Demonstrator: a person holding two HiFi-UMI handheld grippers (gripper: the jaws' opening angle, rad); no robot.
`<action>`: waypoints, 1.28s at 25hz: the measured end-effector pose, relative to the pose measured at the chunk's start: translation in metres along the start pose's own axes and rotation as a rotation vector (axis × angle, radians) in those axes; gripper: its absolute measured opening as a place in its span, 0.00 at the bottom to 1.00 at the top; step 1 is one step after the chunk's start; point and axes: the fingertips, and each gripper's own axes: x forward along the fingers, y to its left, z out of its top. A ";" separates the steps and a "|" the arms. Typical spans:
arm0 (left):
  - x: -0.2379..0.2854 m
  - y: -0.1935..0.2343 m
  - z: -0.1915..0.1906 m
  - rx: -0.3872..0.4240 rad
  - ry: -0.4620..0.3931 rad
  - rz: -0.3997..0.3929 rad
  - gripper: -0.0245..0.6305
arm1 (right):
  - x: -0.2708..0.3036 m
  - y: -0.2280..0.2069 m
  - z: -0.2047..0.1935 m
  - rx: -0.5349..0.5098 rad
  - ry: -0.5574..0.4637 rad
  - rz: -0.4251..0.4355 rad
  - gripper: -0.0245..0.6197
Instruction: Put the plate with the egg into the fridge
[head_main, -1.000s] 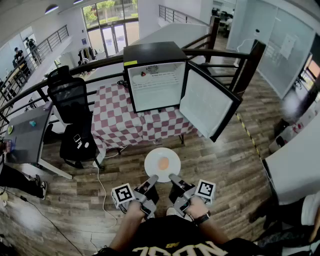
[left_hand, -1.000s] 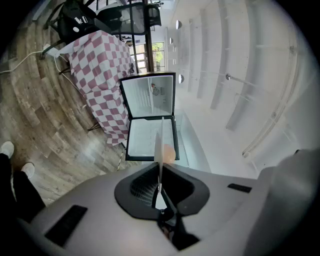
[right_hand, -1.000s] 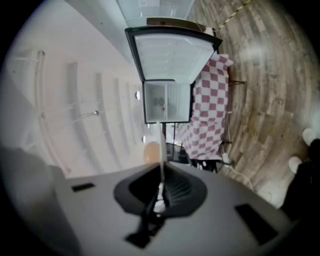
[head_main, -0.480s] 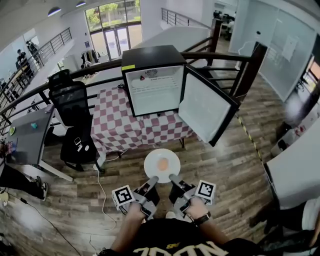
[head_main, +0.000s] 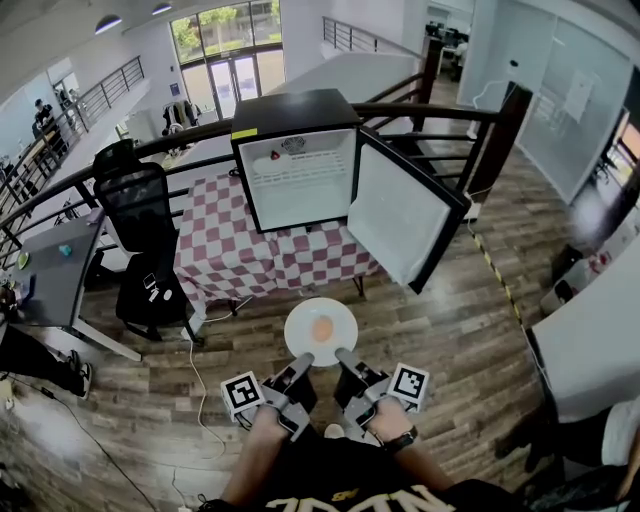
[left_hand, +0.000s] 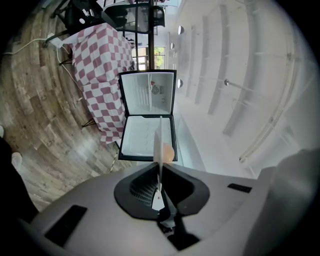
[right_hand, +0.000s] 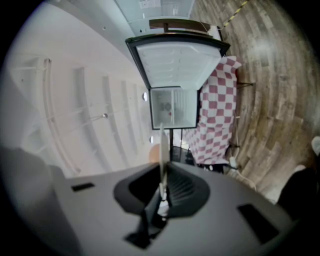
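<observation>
A white plate (head_main: 320, 331) with an orange-brown egg (head_main: 322, 328) on it hangs level above the wooden floor. My left gripper (head_main: 303, 358) is shut on its near left rim and my right gripper (head_main: 341, 354) is shut on its near right rim. In the left gripper view the plate (left_hand: 158, 145) shows edge-on between the jaws, with the egg (left_hand: 167, 152) beside it. The right gripper view also has the plate (right_hand: 163, 150) edge-on between the jaws. Ahead, the small black fridge (head_main: 296, 160) stands on a checkered table, its door (head_main: 403, 217) swung open to the right.
The red-and-white checkered tablecloth (head_main: 230, 250) hangs under the fridge. A black office chair (head_main: 145, 230) and a grey desk (head_main: 55, 270) are at the left. A dark railing (head_main: 440, 110) runs behind the fridge. A white cable (head_main: 205, 385) lies on the floor at my left.
The fridge and table have shifted left and slightly nearer in the head view. The plate stays held by both grippers in the same way.
</observation>
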 end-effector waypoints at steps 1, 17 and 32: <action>0.001 0.001 -0.002 -0.002 -0.004 0.002 0.09 | -0.001 -0.002 0.002 0.003 0.001 0.005 0.09; 0.008 0.017 -0.005 -0.019 -0.048 0.037 0.09 | -0.002 -0.017 0.010 0.051 0.014 -0.001 0.09; 0.066 0.021 0.081 -0.040 -0.012 0.050 0.09 | 0.085 -0.023 0.063 0.045 -0.028 -0.026 0.09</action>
